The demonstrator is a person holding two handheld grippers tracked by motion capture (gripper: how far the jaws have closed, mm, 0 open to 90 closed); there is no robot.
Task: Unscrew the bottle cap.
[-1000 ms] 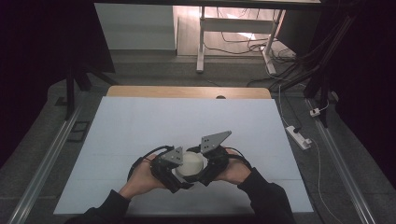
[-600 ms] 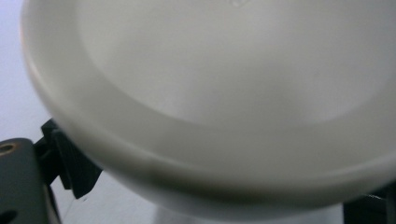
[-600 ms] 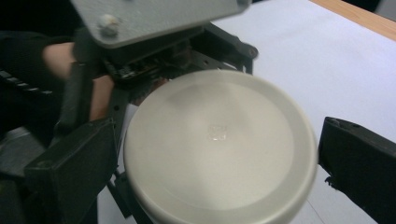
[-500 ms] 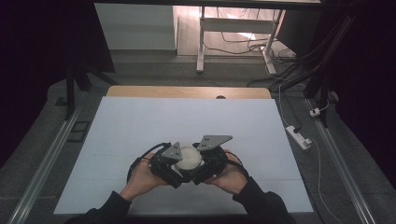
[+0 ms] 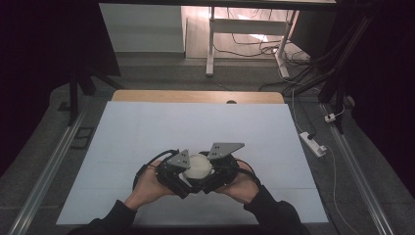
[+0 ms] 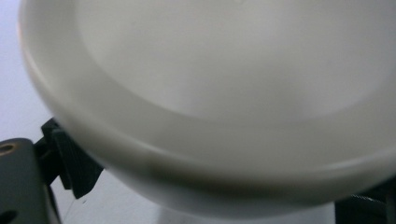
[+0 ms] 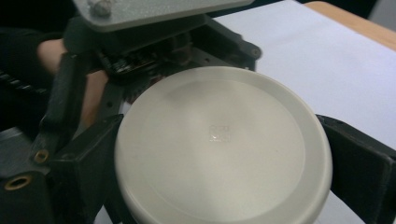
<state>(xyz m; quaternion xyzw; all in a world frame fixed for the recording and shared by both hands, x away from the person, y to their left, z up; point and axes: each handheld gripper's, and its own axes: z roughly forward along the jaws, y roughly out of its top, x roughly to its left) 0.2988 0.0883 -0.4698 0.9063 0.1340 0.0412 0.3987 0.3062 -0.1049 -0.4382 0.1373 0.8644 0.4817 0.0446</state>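
Note:
A white round container (image 5: 197, 166) with a flat lid (image 7: 219, 144) is held above the near middle of the pale table sheet (image 5: 195, 122). My right gripper (image 7: 224, 158) comes in from the right and is shut on the lid's rim, one black jaw on each side. My left gripper (image 5: 188, 176) comes in from the left. In the left gripper view its jaws flank the narrower white part under the wide rim (image 6: 210, 93). The other gripper's grey plate (image 7: 154, 9) and a hand (image 7: 51, 51) show just behind the lid. Both hands (image 5: 147, 183) sit close together.
The sheet covers a wooden table whose far edge (image 5: 195, 96) is bare. Metal rails (image 5: 49, 166) run along both sides. A white power strip (image 5: 311, 143) lies on the floor at the right, and a desk frame with cables (image 5: 244, 29) stands beyond.
Both grippers stay clamped around the white container in the same spot. The hands have shifted only slightly.

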